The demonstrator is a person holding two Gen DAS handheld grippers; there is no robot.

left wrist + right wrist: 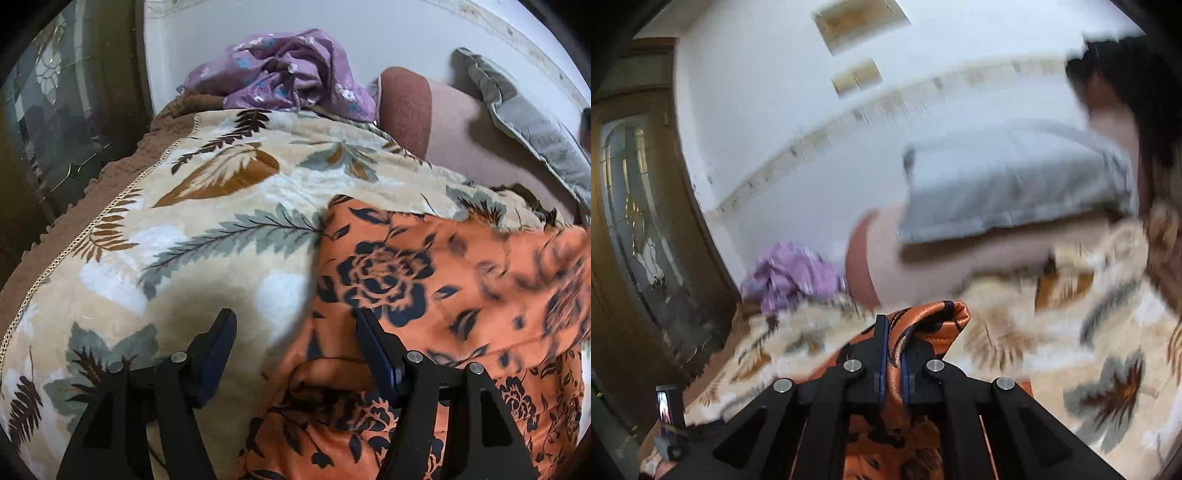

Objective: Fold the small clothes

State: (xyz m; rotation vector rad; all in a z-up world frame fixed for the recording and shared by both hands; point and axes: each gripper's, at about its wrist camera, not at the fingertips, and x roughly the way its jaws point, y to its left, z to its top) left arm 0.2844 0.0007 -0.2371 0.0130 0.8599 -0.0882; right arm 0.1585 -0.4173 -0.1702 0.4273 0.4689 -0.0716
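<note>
Half the orange garment (925, 319) blurs — right tool (894, 354) clamped.

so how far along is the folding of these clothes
Early. Nothing looks finished: no folded garment shows. In hand: the right gripper is shut on a bunched edge of the orange floral garment, which lies spread on the leaf-print blanket. The left gripper is open over its near edge, gripping nothing. Left: folding this one, then the crumpled purple garment behind.
</note>
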